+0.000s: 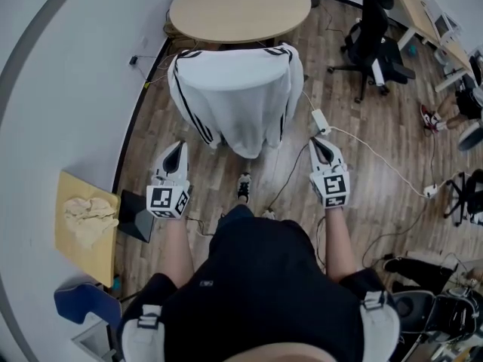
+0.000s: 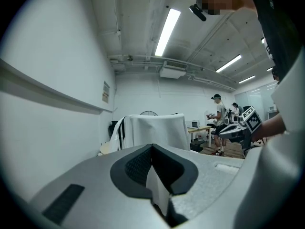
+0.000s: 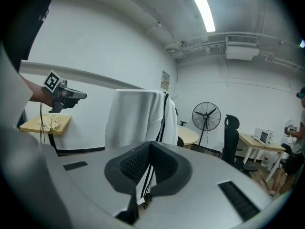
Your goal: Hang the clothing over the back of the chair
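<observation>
A white garment (image 1: 234,96) with black side stripes lies draped over the chair's back and covers it fully, so the chair itself is hidden. It also shows in the left gripper view as the garment (image 2: 157,130) and in the right gripper view as the garment (image 3: 136,116). My left gripper (image 1: 178,146) is held short of the garment's lower left edge, apart from it, jaws shut and empty. My right gripper (image 1: 318,142) sits off the garment's lower right, also shut on nothing. Neither touches the cloth.
A round wooden table (image 1: 240,6) stands just behind the chair. A black office chair (image 1: 373,36) is at the right. A small wooden table (image 1: 72,191) with a crumpled cloth (image 1: 89,217) is against the left wall. Cables and a power strip (image 1: 321,121) lie on the floor.
</observation>
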Available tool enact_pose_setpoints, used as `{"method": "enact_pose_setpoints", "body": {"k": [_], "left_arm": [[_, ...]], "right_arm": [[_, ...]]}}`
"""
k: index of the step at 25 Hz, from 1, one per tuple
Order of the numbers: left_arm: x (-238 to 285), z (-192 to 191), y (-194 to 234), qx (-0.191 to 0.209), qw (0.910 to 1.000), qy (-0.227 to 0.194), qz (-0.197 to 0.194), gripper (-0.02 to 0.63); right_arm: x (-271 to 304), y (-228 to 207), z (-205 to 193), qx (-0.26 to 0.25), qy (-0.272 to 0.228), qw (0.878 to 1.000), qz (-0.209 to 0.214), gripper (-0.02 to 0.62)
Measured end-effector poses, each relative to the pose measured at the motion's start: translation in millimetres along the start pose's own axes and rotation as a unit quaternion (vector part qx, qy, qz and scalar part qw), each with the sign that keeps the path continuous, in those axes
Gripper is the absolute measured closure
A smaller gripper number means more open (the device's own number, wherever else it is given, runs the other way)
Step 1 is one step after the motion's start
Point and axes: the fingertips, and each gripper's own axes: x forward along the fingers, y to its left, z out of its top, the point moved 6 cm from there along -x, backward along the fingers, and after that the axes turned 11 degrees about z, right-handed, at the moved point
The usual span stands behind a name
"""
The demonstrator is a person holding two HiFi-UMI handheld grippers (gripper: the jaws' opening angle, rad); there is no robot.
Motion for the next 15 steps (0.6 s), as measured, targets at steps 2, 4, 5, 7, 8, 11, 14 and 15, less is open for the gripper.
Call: {"method": "enact_pose_setpoints", "body": {"k": [2,4,5,7,8,11,14,15], "left_arm": [[-9.6,-2.1,-3.4,-0.001,1.0000,0.001,0.004,0.606],[-18.5,-5.0,-6.5,-0.003,1.0000,0.002,0.008,0.605],[-22.4,-5.9,-8.4,-0.004,0.9999,0.002,0.009,0.604],[-28.8,-6.7,-13.1,-0.005,0.9999,0.004,0.010,0.606],[-31.8,-7.6,-15.8,-0.006,0.9999,0.004,0.010,0.605],[-41.3,-13.0,-21.9,-0.006,0.9999,0.007,0.009,0.604],[-46.8,-13.9,-23.9,-0.008,0.9999,0.004,0.008,0.605],[-47.2,-12.7,-24.5,-0.009,0.9999,0.003,0.008,0.606]], "right_arm": [[-7.2,3.0,-3.4,-0.004,0.000,1.000,0.001,0.601],[-14.9,6.1,-7.2,-0.006,-0.002,1.000,0.003,0.601],[-19.3,7.3,-9.7,-0.004,0.002,1.000,0.001,0.601],[-27.8,8.3,-13.8,-0.001,0.007,1.000,-0.002,0.601],[-31.5,8.6,-15.5,-0.001,0.006,1.000,-0.003,0.601],[-40.9,11.9,-23.3,0.005,0.009,1.000,-0.008,0.601],[-46.1,14.9,-24.2,-0.002,0.004,1.000,-0.005,0.601],[-47.3,15.1,-24.3,-0.003,0.003,1.000,-0.004,0.601]]}}
